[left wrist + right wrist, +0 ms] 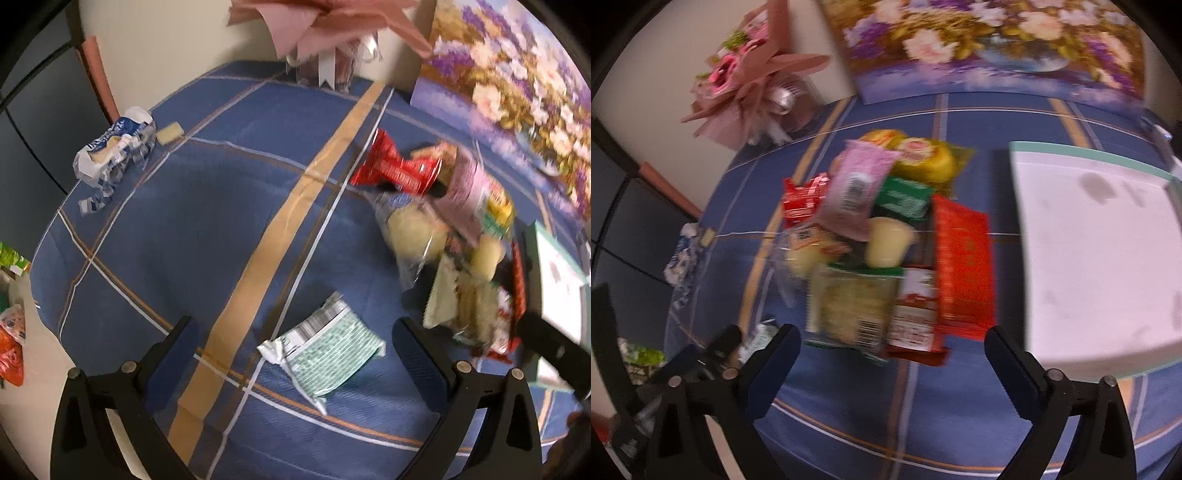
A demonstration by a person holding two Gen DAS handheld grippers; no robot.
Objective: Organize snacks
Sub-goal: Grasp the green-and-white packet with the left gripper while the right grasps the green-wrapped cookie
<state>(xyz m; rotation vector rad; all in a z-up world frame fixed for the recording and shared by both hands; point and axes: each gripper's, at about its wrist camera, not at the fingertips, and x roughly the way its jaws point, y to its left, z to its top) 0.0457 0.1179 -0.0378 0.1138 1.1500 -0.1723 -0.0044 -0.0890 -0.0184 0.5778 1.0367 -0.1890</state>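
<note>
Many snack packets (886, 236) heaped mid-table on blue plaid cloth (960, 398), probably gathered for sorting into white tray (1100, 258) just beside. One green-white pouch (325, 354) apart, lying between spread left gripper (295, 332) fingers, untouched. Right gripper (892, 341) gaping wide, empty, aimed at heap's near edge. Torn blue wrapper (114, 147) far off.

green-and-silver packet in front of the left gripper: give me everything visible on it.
The green-and-silver packet is a small foil-looking pouch, its face printed in a fine green-and-white grid with a silver band of print at one end. Its crimped ends are crumpled. It lies flat and skewed on the blue plaid tablecloth, alone, apart from the snack pile. It sits between the open fingers of the left gripper, untouched.
</note>
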